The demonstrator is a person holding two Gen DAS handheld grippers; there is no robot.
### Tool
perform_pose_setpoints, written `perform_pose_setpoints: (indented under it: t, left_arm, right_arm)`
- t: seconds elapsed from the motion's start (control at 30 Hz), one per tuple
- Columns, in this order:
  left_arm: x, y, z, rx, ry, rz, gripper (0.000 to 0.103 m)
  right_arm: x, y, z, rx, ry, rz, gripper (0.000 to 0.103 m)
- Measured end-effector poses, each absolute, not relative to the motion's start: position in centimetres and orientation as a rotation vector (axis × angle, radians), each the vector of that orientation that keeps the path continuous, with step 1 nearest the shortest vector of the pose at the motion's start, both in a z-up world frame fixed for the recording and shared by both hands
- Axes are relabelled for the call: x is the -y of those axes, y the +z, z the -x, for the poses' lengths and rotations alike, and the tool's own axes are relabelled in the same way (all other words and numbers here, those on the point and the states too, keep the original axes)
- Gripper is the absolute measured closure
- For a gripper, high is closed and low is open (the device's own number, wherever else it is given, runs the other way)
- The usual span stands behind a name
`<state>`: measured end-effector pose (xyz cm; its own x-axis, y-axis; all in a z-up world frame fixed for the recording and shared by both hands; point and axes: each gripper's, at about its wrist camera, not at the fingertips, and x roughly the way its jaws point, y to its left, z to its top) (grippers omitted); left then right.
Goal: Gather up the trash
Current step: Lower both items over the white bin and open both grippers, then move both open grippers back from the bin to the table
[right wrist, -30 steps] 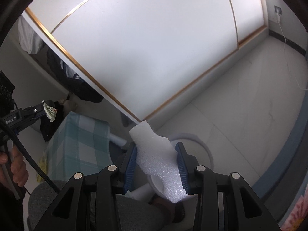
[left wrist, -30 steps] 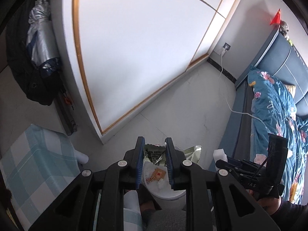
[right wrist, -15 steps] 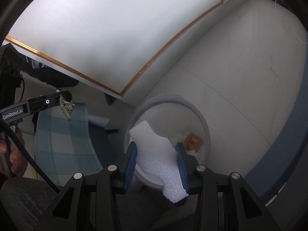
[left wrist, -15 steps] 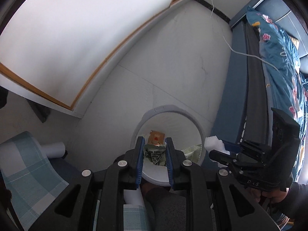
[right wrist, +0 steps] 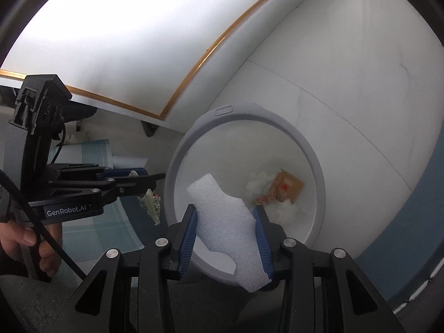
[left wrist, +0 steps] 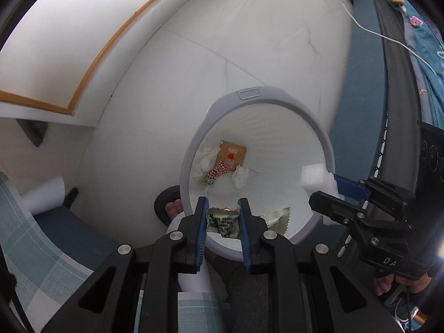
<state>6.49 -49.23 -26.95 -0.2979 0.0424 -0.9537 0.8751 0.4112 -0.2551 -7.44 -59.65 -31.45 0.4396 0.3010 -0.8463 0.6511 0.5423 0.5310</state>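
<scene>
Foam scrap [right wrist: 226,222] sits clamped between right jaws above bin [right wrist: 313,166].

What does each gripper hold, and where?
Left gripper pinches a green snack wrapper near its upper edge; right gripper clamps a white foam piece across its middle.

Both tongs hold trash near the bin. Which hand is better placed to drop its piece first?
Right, probably. The right tongs hold the foam over the bin opening. The left tongs' wrapper hangs at the near rim, partly outside.
</scene>
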Motion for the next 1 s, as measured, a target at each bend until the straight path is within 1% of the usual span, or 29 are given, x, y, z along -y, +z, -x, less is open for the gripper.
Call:
perform_pose_setpoints:
  t: [0.17, 0.23, 0.47, 0.5, 0.57, 0.63, 0.83, 0.9, 0.97, 1.0]
  left_arm:
    - [49.3, -28.0, -6.4, -1.707, -1.017, -0.815, 0.085]
    - [49.3, -28.6, -6.5, -1.721, -1.002, -0.816, 0.085]
    - [49.4, -29.3, -5.8, -1.738, -1.028, -0.791, 0.085]
    - [49.5, -29.3, -5.6, -1.740, -1.043, -0.788, 0.085]
    - [49.4, -29.4, -5.4, -1.727, -1.051, -0.794, 0.085]
    - [49.4, -29.1, -5.5, -1.713, -1.055, -0.788, 0.085]
    - [49.2, -26.9, -6.0, -1.636, -1.041, -0.779, 0.082]
    - [49.0, -25.8, -6.1, -1.598, -1.040, -0.779, 0.077]
    - [48.8, -24.7, -6.2, -1.553, -1.030, -0.780, 0.067]
    - [48.7, -24.0, -6.3, -1.524, -1.021, -0.779, 0.064]
  right_arm:
    - [60.1, -32.8, 7.7, -1.156, -0.287, -1.056, 0.064]
    - [60.1, -32.8, 7.8, -1.166, -0.295, -1.052, 0.062]
    - [60.0, -32.9, 8.0, -1.163, -0.301, -1.076, 0.062]
    - [60.1, -32.9, 8.0, -1.165, -0.301, -1.074, 0.061]
    - [60.2, -32.9, 8.2, -1.160, -0.312, -1.081, 0.056]
    - [60.3, -33.1, 8.4, -1.153, -0.325, -1.095, 0.047]
    - [60.5, -32.7, 9.0, -1.152, -0.329, -1.104, 0.046]
    - [60.3, -32.5, 9.1, -1.146, -0.333, -1.097, 0.046]
    - [60.5, -31.9, 9.5, -1.140, -0.346, -1.094, 0.046]
    - [60.7, -31.6, 9.7, -1.135, -0.349, -1.095, 0.046]
